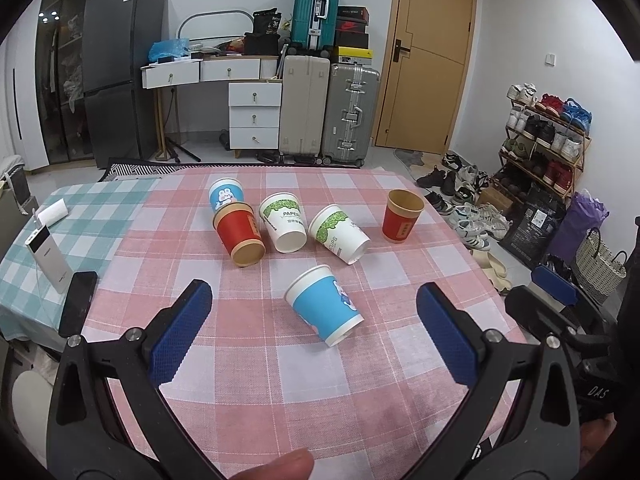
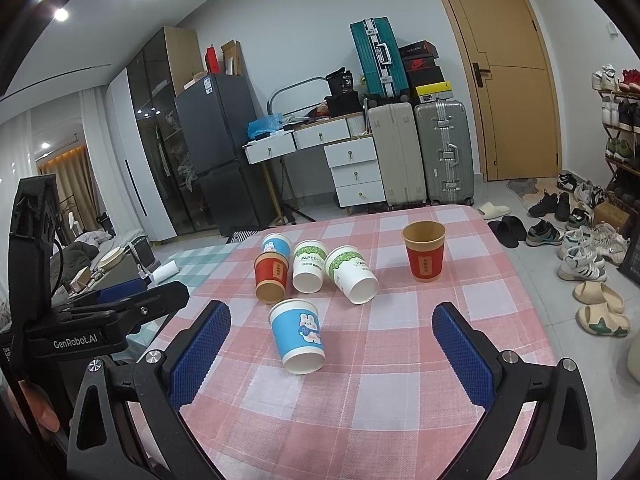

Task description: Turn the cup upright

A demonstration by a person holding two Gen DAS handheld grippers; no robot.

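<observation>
Several paper cups are on a pink checked tablecloth (image 1: 280,380). One red cup (image 1: 403,216) (image 2: 425,255) stands upright at the right. A blue rabbit cup (image 1: 325,310) (image 2: 298,336) lies on its side nearest me. Behind it lie a red cup (image 1: 240,234) (image 2: 271,276), two white-and-green cups (image 1: 283,222) (image 1: 340,233) (image 2: 308,266) (image 2: 352,274), and another blue cup (image 1: 226,195) (image 2: 277,245). My left gripper (image 1: 314,332) is open and empty, just short of the near blue cup. My right gripper (image 2: 331,354) is open and empty, to the right of that cup.
A power bank (image 1: 49,258), a black phone (image 1: 78,304) and a white roll (image 1: 52,213) lie on a teal checked cloth at the left. Suitcases (image 1: 328,112), drawers, a fridge and a shoe rack (image 1: 548,140) stand beyond the table. The other gripper shows at each view's edge.
</observation>
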